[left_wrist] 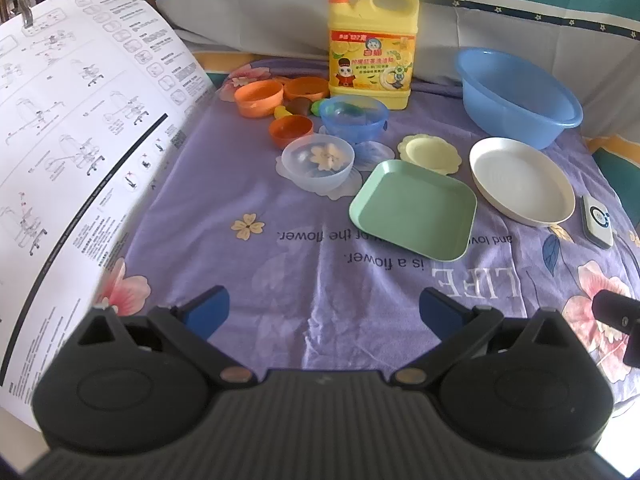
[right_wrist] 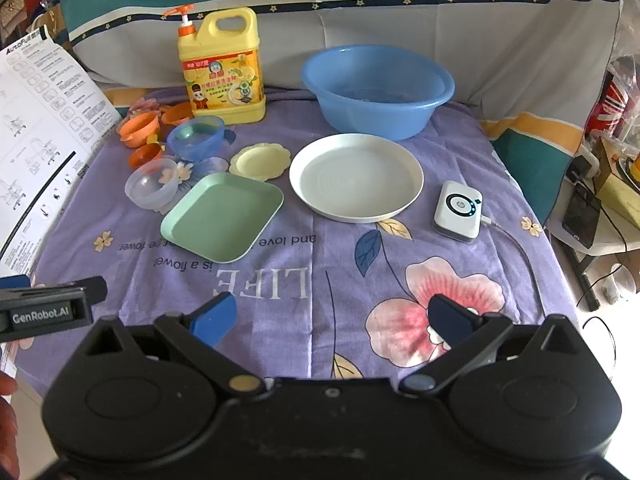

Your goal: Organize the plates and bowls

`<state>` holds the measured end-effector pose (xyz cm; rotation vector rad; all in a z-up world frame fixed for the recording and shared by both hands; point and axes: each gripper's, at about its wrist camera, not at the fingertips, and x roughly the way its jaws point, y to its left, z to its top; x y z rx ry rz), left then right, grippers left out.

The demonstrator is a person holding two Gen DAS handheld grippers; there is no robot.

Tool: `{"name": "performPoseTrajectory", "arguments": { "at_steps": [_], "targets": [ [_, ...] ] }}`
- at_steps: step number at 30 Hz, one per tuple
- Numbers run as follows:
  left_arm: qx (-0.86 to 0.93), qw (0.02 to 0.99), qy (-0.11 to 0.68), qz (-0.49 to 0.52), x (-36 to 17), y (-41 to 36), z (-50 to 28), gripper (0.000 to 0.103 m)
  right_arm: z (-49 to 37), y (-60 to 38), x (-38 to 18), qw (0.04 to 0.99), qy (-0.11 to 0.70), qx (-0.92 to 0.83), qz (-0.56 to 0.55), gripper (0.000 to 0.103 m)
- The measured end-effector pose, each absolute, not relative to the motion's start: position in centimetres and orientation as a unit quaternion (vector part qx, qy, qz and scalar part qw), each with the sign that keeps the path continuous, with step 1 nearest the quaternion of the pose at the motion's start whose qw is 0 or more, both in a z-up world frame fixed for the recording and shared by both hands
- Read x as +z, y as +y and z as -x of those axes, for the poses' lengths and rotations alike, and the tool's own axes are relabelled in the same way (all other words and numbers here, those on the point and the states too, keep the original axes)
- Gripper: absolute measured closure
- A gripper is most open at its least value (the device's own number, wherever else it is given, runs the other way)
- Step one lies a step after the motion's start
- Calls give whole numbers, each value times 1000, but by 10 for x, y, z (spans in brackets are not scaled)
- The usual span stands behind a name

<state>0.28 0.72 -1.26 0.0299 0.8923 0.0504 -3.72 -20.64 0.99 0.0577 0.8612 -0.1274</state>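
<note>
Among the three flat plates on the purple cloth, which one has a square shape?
The pale green plastic plate. It has four straight sides with rounded corners, while the large white plate is round and the small yellow plate has a scalloped edge.

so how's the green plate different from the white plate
The green plate is square with rounded corners; the white plate is round. The green plate looks smaller than the white plate. The green plate lies left of and nearer than the white plate, which sits just in front of the blue basin. Both are shallow, empty, upright, on the purple cloth.

Black grippers, blue-padded fingers [right_wrist: 214, 316], "GenRobot.AI" marking.
</note>
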Motion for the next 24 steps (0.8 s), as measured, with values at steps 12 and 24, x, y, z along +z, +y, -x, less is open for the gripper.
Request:
{"name": "performPoseTrajectory", "arguments": {
  "at_steps": [12, 24],
  "targets": [
    [27, 895, 445, -18, -24, 4, -13, 0, 27, -209, -1, 900, 432, -56, -33, 0],
    [5, 892, 452, -24, -41, -9, -42, 0, -1, -233, -26, 900, 430, -52, -49, 0]
  ]
}}
